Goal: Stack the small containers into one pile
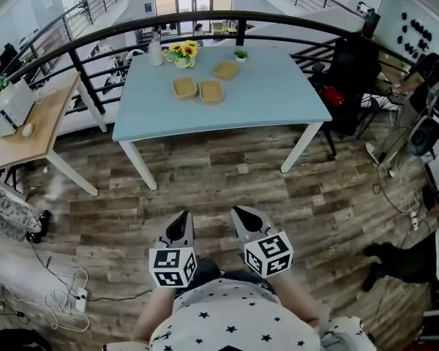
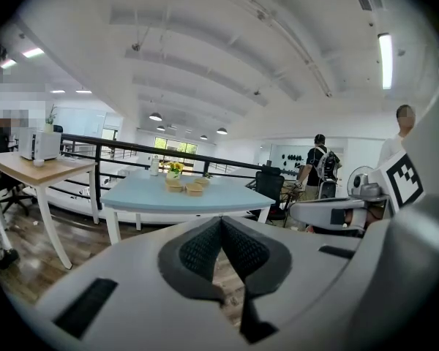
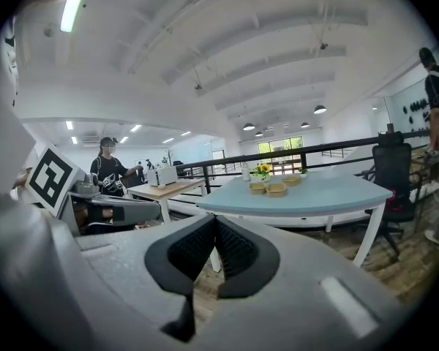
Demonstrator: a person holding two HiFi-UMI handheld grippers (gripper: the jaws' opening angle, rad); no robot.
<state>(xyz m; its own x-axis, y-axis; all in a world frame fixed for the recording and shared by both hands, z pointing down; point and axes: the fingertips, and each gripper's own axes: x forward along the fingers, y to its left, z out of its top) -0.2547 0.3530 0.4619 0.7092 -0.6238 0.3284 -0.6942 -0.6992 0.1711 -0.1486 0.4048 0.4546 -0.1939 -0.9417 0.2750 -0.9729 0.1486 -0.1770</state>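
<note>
Approach step: left tool (image 1: pixel 180 227), right tool (image 1: pixel 241 218) pinched shut, empty (well back); next, reach small tan square containers (image 1: pixel 184 88) near pale-blue counter's (image 1: pixel 267 97) far edge.

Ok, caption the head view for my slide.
Left gripper and right gripper, shut and empty, face three unstacked small containers on the blue table.

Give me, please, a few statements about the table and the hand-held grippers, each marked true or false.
1. Three small containers lie on the blue table. True.
2. The small containers are stacked in one pile. False: none sits on another.
3. The left hand-held gripper holds a container. False: its jaws are shut on nothing.
4. The right hand-held gripper is shut and empty. True.
5. No flowers stand on the blue table. False: sunflowers stand near its far edge.
</note>
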